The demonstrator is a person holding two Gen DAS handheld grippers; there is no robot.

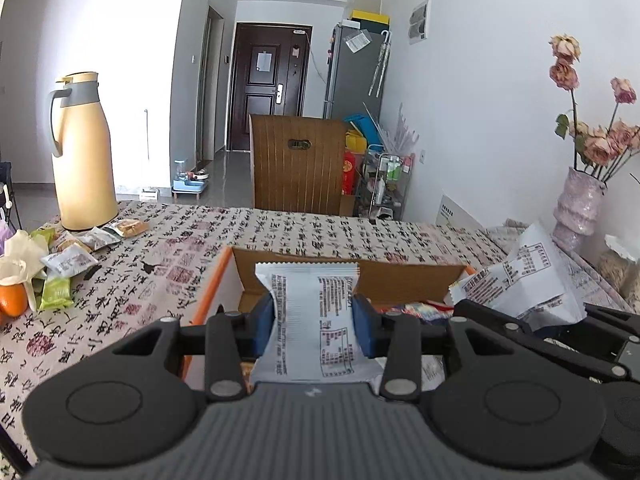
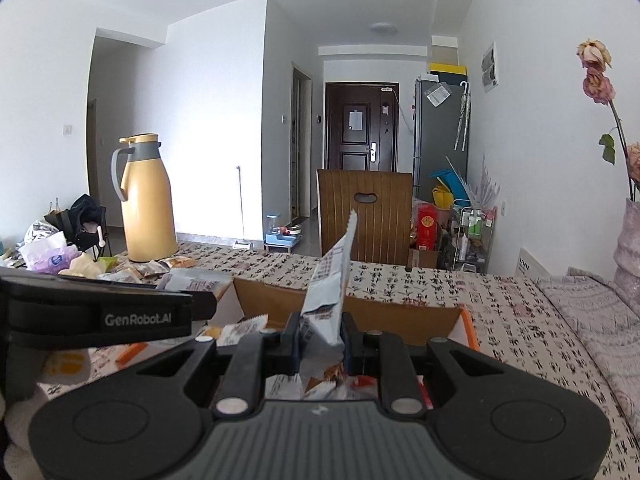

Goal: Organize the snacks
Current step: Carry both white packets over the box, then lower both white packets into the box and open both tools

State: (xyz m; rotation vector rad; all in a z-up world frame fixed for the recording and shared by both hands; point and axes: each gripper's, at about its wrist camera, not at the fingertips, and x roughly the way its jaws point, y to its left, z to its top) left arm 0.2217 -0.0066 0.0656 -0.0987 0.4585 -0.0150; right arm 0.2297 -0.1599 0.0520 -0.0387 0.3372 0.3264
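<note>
We hold the left gripper, jaws clenched on a white printed foil snack packet, over the open cardboard box at 12 o'clock; right gripper likewise grips a crumpled pale-blue packet. Lower each inside the walls before releasing.

We see a white printed snack packet upright over the open cardboard box. A second packet stands edge-on above it. Loose snacks lie piled on the worktop.

Open-topped brown cardboard box w/ orange edge sits just ahead of left gripper; tall yellow thermos jug far left, pink ceramic vase far right.
</note>
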